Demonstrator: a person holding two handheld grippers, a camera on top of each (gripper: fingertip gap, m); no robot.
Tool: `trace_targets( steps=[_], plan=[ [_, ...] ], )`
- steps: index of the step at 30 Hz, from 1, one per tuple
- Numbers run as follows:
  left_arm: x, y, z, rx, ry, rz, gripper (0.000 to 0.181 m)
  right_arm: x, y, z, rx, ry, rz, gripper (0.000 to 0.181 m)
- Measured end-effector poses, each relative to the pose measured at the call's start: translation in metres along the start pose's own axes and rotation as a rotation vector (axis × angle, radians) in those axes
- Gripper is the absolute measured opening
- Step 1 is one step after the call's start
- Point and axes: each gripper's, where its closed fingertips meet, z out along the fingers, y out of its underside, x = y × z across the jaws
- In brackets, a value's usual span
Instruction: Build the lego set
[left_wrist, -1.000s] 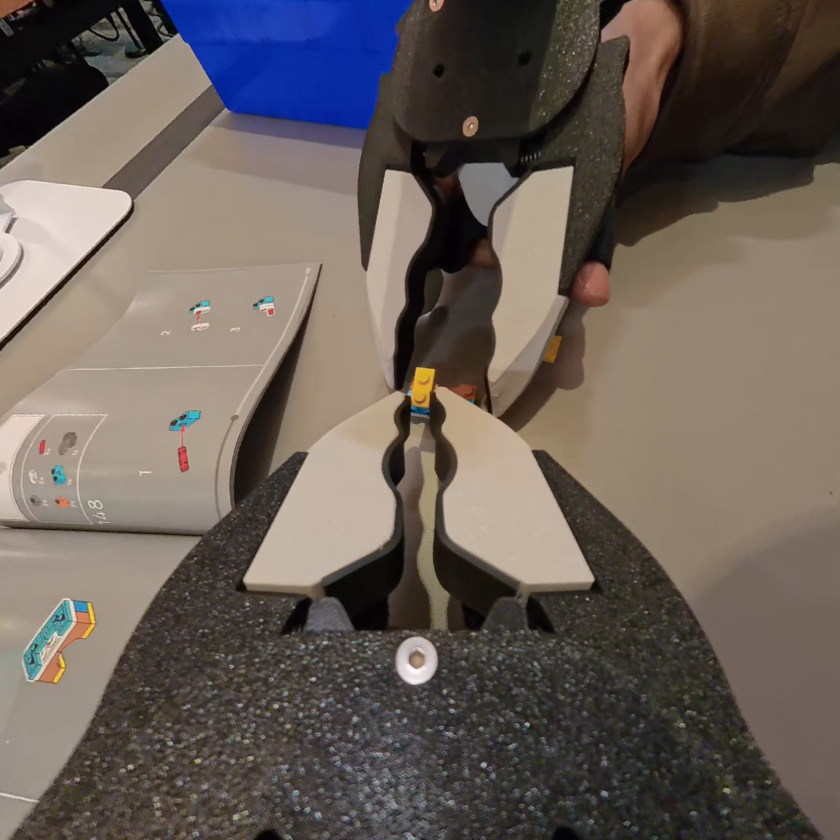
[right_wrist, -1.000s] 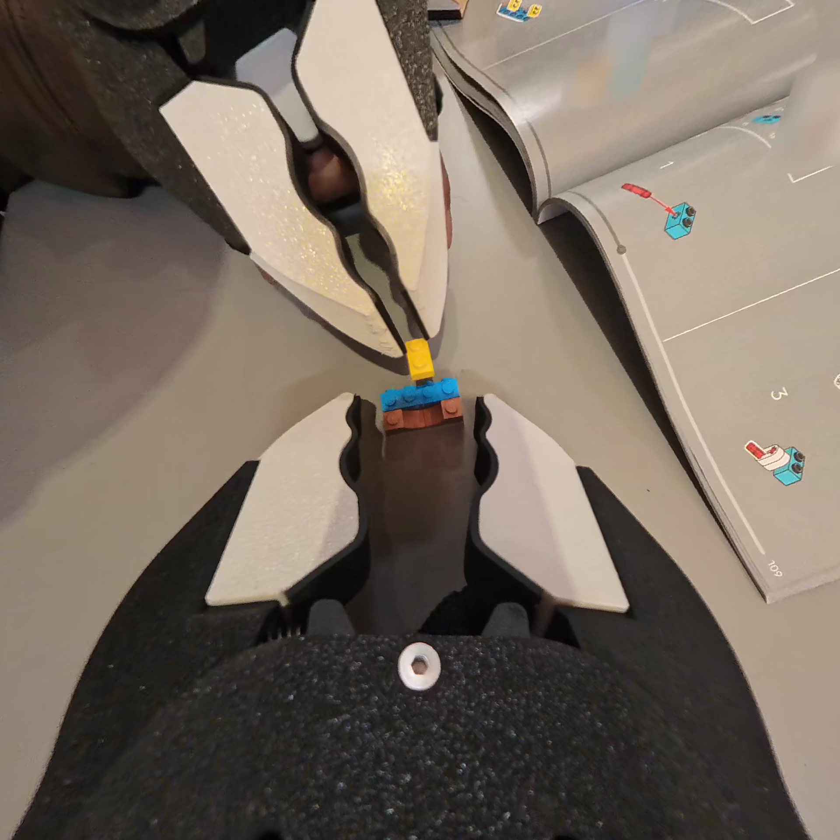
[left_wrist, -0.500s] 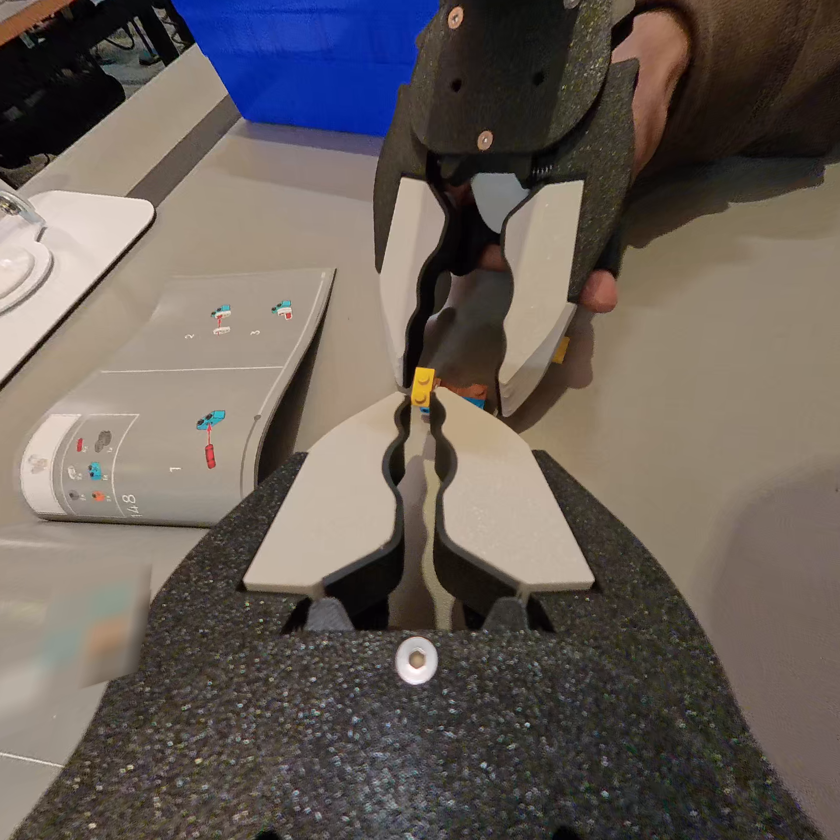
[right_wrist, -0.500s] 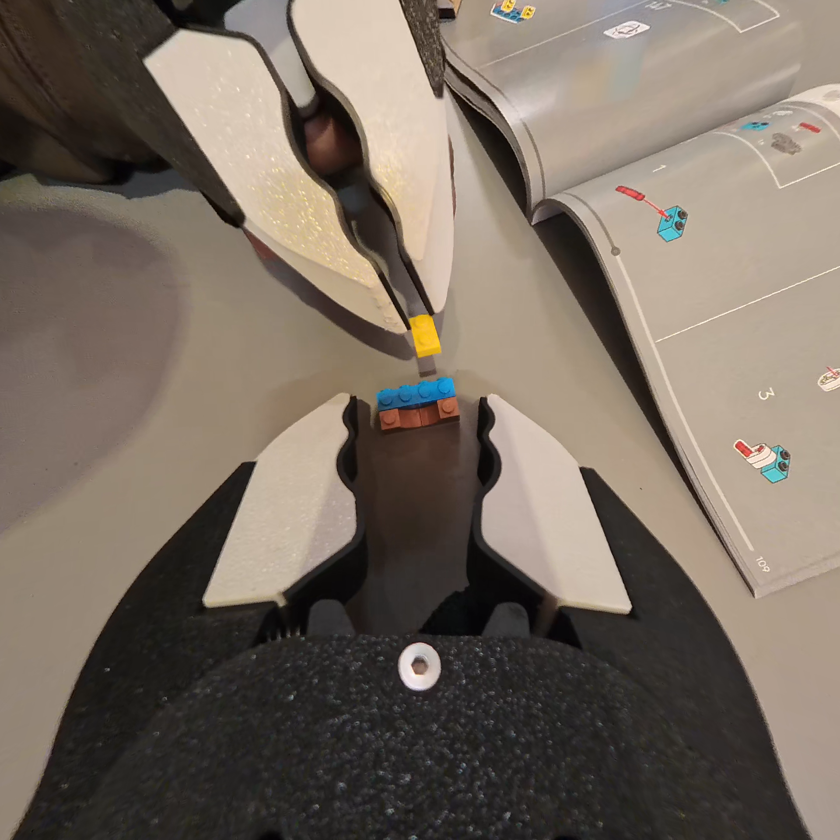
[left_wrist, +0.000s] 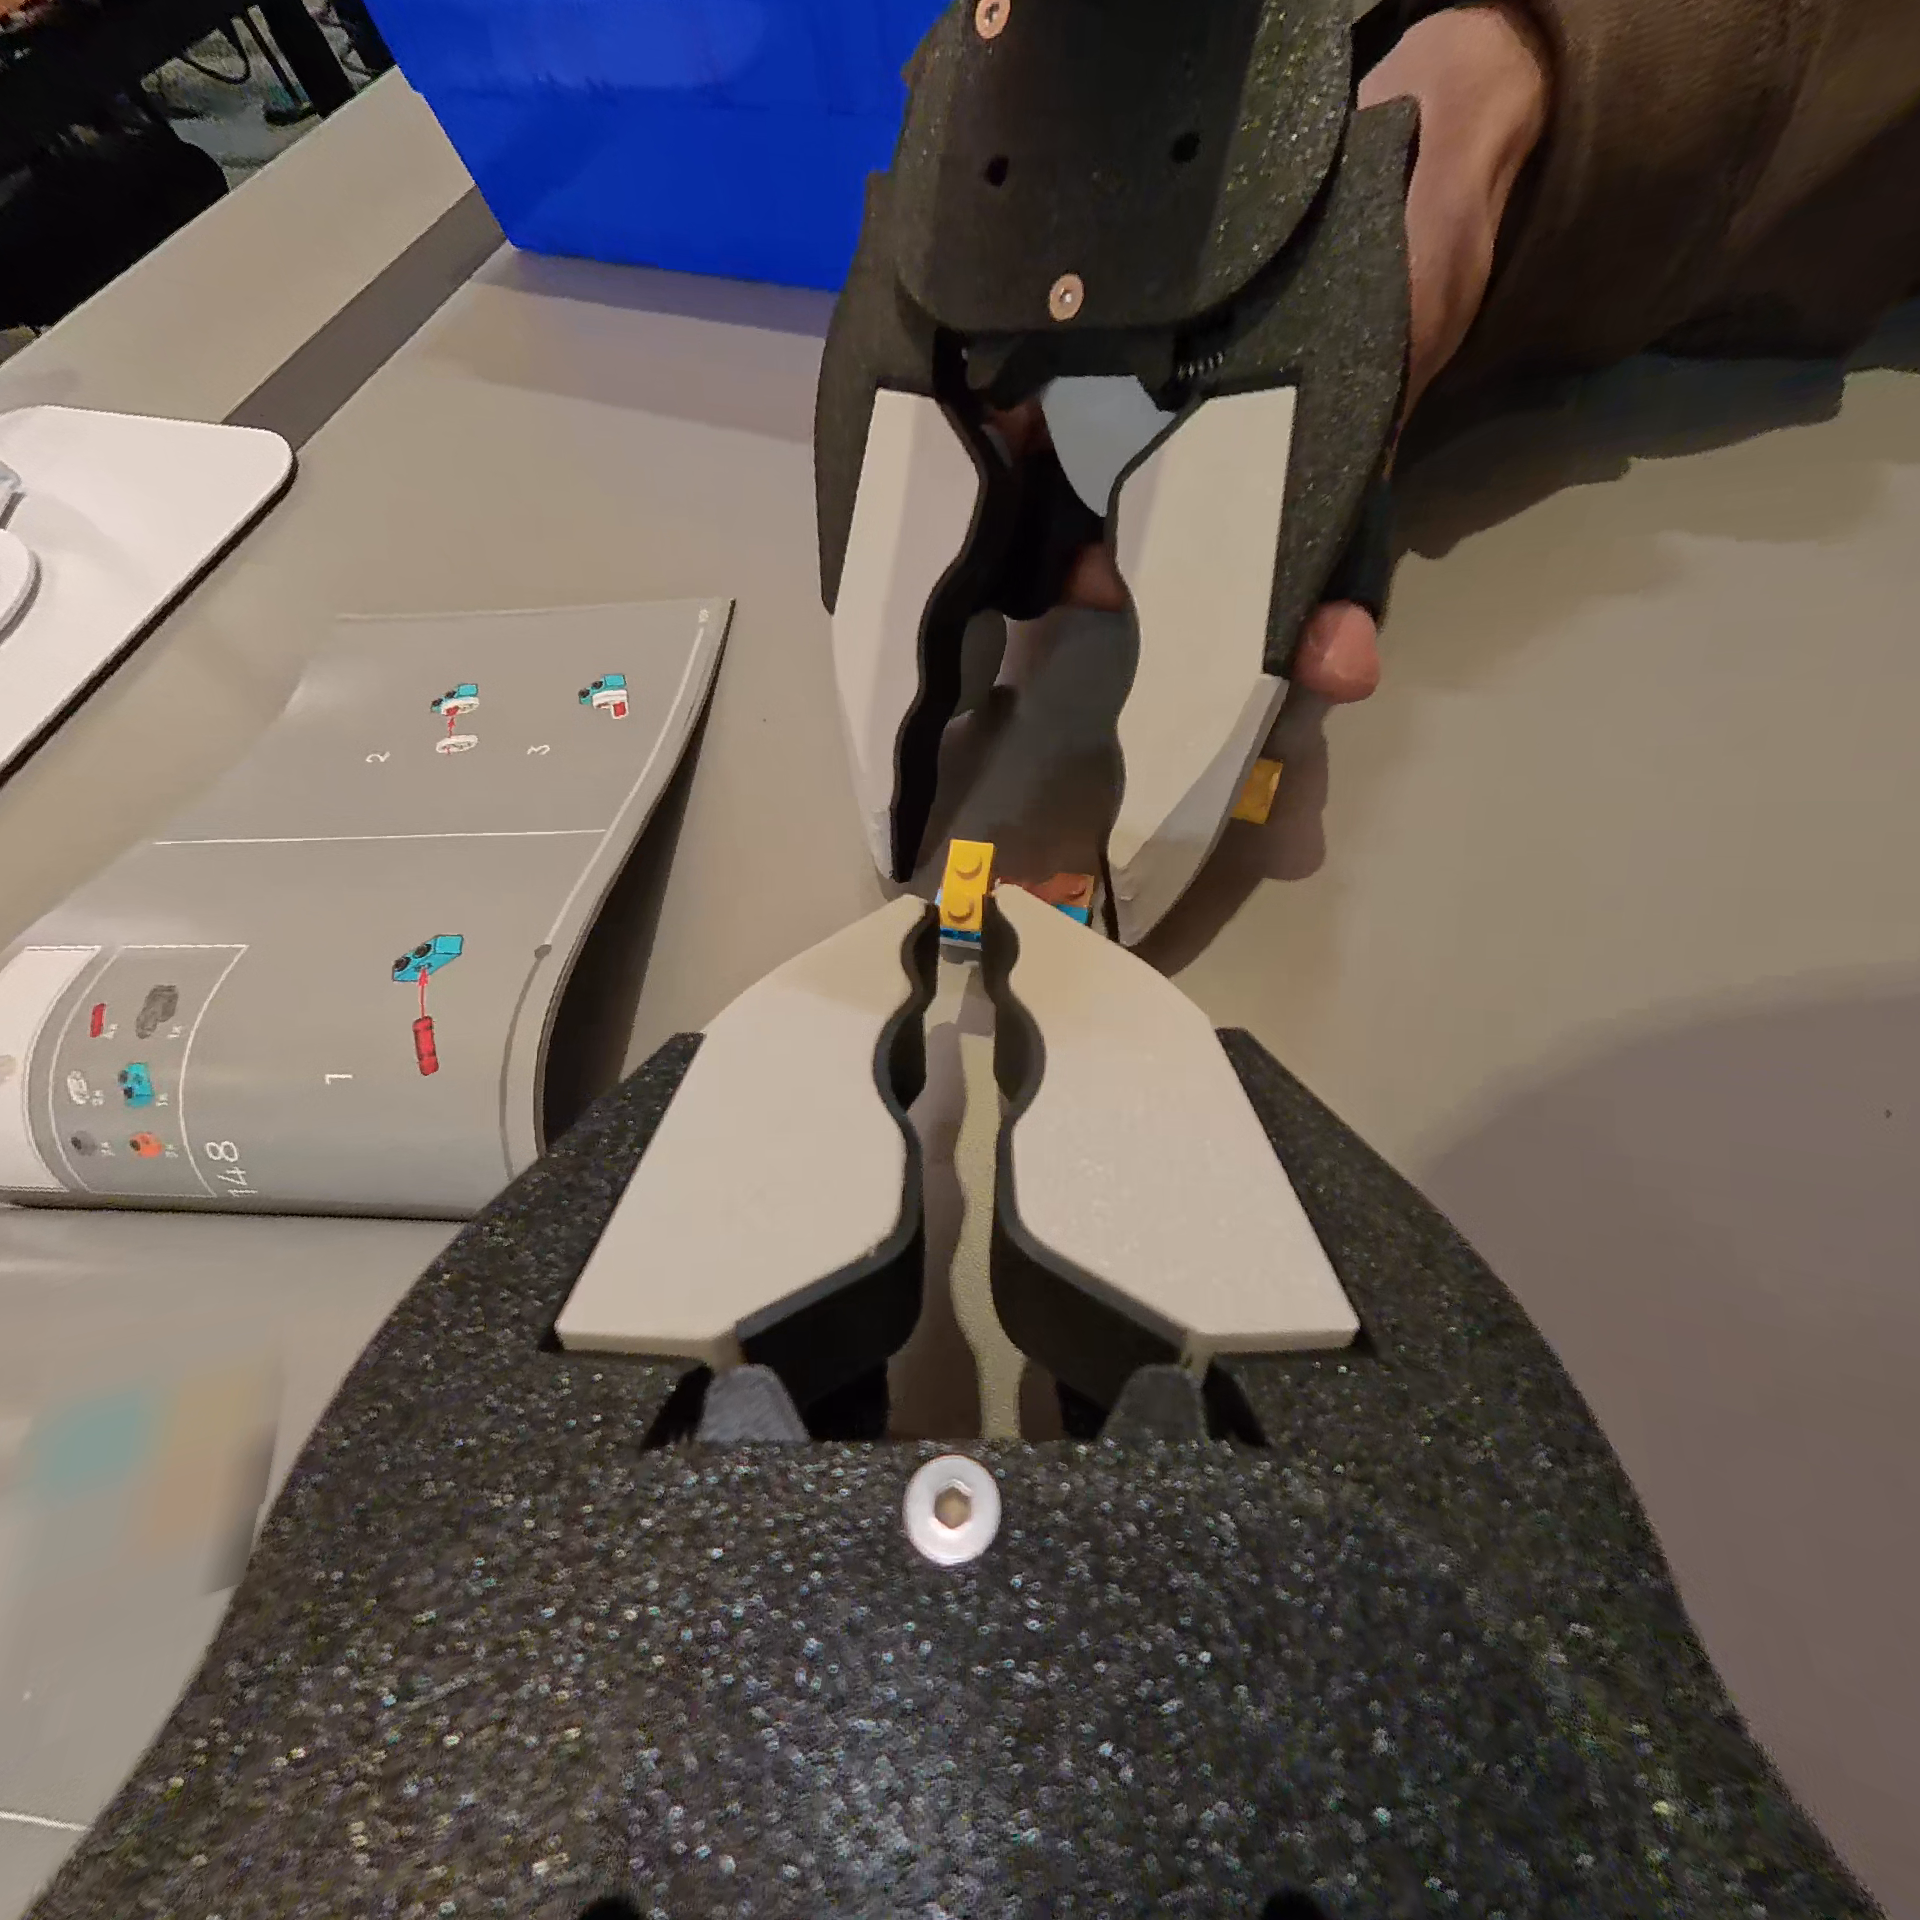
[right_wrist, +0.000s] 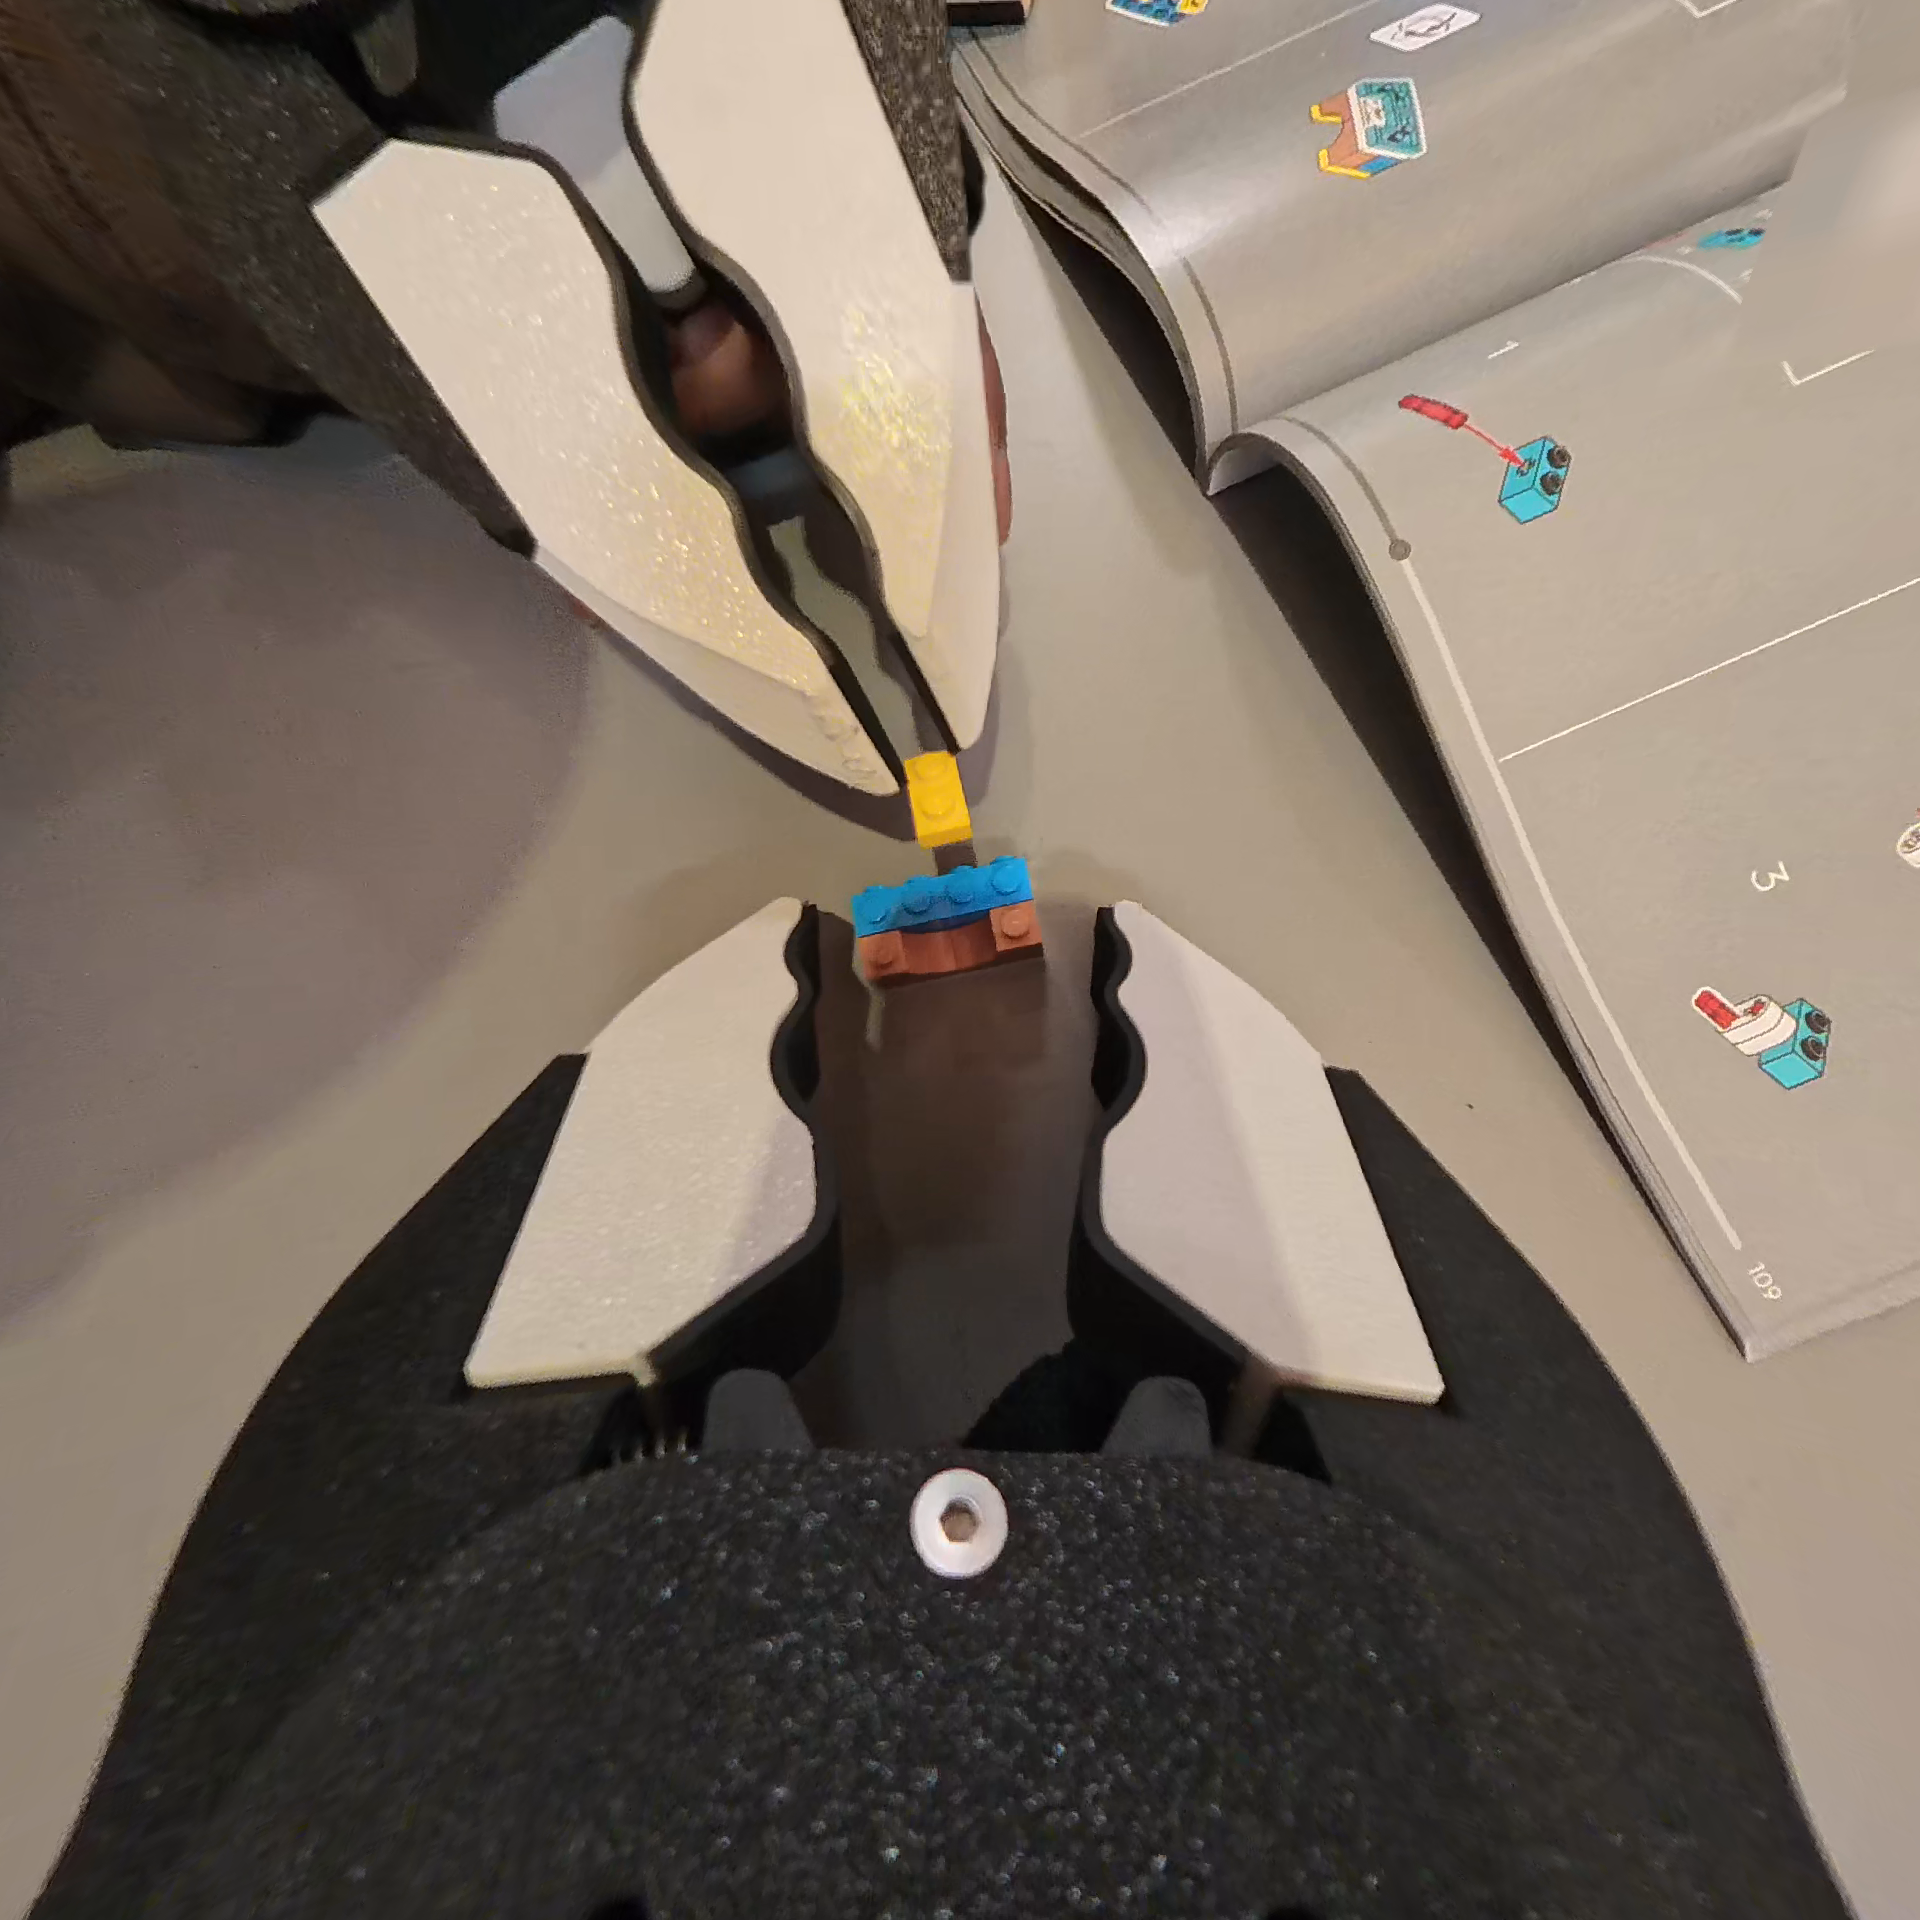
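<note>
One yellow brick (right_wrist: 938, 797), lower again.

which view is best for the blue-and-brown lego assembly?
Right wrist view: the blue-and-brown assembly sits unobstructed on the table between the open right gripper's fingertips. Left wrist view shows only slivers behind the yellow plate.

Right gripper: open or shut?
Open. The right gripper has its pale fingers spread wide either side of the small blue-and-brown brick assembly, touching nothing.
</note>
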Motion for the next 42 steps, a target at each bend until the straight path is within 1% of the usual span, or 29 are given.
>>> trace_targets(
  steps=[8, 13, 19, 24, 30, 36, 42],
  plan=[
    [-0.004, 0.0, 0.0, -0.001, -0.017, -0.013, 0.008, 0.001, 0.001, 0.001, -0.013, 0.018, -0.008, 0.048],
    [-0.01, -0.006, -0.002, -0.005, -0.045, -0.009, 0.008, 0.0, 0.001, 0.002, -0.016, 0.021, -0.017, 0.047],
    [-0.008, 0.002, 0.003, -0.078, -0.015, -0.009, 0.008, -0.004, 0.002, 0.002, -0.018, -0.002, -0.034, 0.045],
    [-0.005, -0.003, 0.008, -0.111, 0.013, 0.013, 0.008, -0.002, 0.003, 0.003, -0.031, 0.025, -0.049, 0.042],
    [-0.001, 0.007, 0.014, -0.185, 0.022, 0.06, 0.008, -0.001, 0.003, 0.004, -0.041, 0.042, -0.062, 0.036],
    [-0.001, 0.007, 0.016, -0.214, 0.008, 0.098, 0.008, -0.001, 0.003, 0.004, -0.04, 0.044, -0.056, 0.035],
    [-0.002, 0.009, 0.018, -0.235, 0.008, 0.095, 0.008, -0.001, 0.003, 0.004, -0.04, 0.044, -0.055, 0.035]
  ],
)
